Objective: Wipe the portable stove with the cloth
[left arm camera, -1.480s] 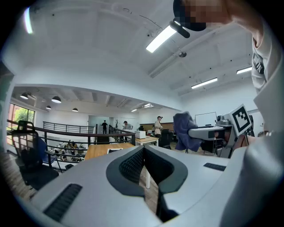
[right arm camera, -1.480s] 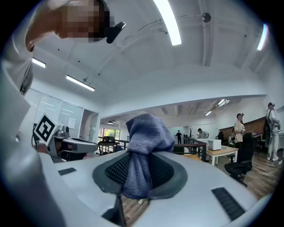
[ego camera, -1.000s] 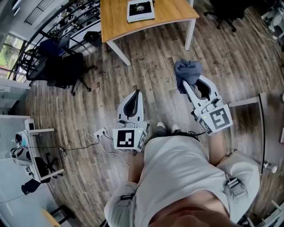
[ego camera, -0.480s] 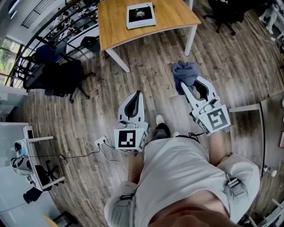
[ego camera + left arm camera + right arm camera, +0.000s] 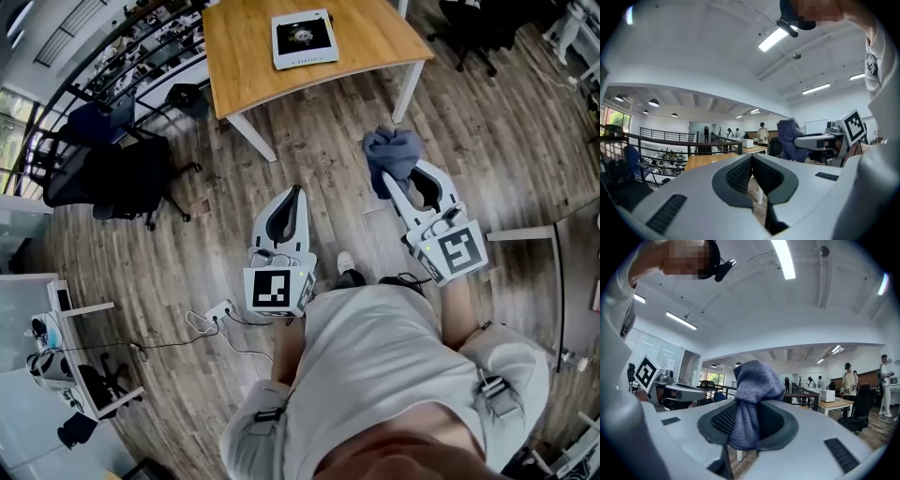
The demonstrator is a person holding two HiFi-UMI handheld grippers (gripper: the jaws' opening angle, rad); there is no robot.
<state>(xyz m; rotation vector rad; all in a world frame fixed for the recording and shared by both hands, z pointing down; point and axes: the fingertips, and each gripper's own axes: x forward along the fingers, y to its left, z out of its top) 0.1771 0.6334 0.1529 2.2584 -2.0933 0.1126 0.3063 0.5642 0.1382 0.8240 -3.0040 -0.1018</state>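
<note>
Cloth (image 5: 394, 150): head view, bunched at the right gripper (image 5: 387, 180) tip, 1 o'clock, above the floor (image 5: 319, 141); counter (image 5: 244, 56) at 12. Left gripper (image 5: 297, 192) view: jaws together, empty. Right gripper view: jaws clamped on cloth.

place: open-plan office | evidence: wooden desk (image 5: 375, 37), black swivel chairs (image 5: 131, 178), railing (image 5: 670, 138), strip lights (image 5: 783, 258)
</note>
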